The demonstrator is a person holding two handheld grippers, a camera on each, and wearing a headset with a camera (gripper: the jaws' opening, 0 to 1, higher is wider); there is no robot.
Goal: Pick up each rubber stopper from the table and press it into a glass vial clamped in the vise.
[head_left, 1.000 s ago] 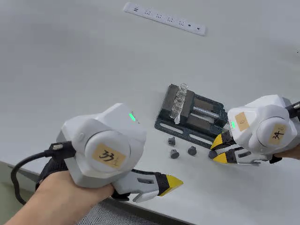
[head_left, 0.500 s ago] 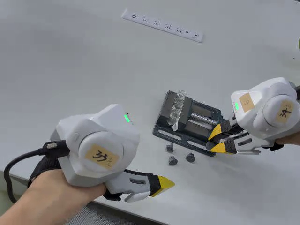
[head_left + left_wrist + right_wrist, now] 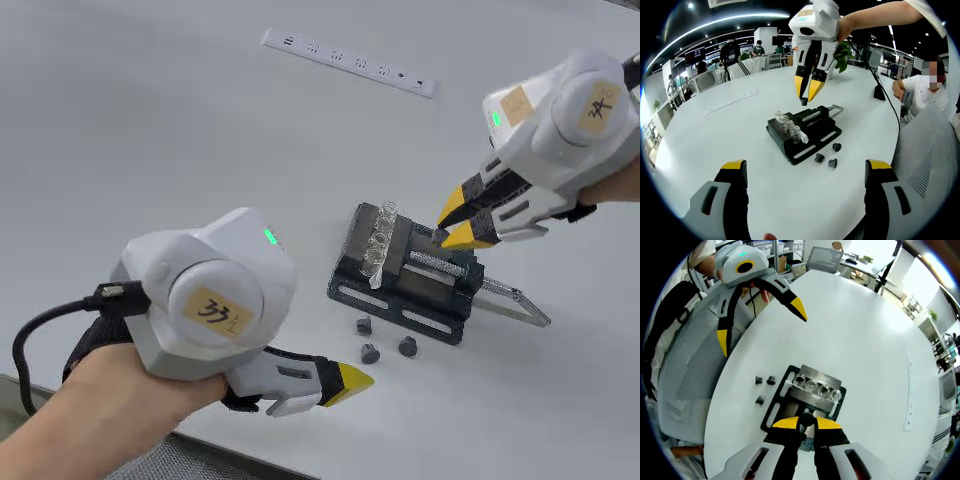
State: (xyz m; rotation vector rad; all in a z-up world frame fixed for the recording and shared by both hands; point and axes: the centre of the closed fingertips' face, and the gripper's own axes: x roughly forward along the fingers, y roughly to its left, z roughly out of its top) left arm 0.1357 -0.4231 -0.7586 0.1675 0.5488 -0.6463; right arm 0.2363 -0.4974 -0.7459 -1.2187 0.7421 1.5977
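The right tongs (image 3: pixel 445 231) are clamped on one rubber stopper (image 3: pixel 805 420), just above the vise (image 3: pixel 445 300) and beside its row of glass vials (image 3: pixel 380 240). None looks capped. Three stoppers (image 3: pixel 371 352) lie on the surface (image 3: pixel 150 130) near the vise. The left tongs (image 3: pixel 805 167) gape apart, empty.

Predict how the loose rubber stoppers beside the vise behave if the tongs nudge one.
Probably light and easily scooted: each stopper is tiny beside the vise. Round-bodied, so one knocked over may roll in a curve. The matte dark rubber should grip rather than slip when pinched, likely squashing slightly.
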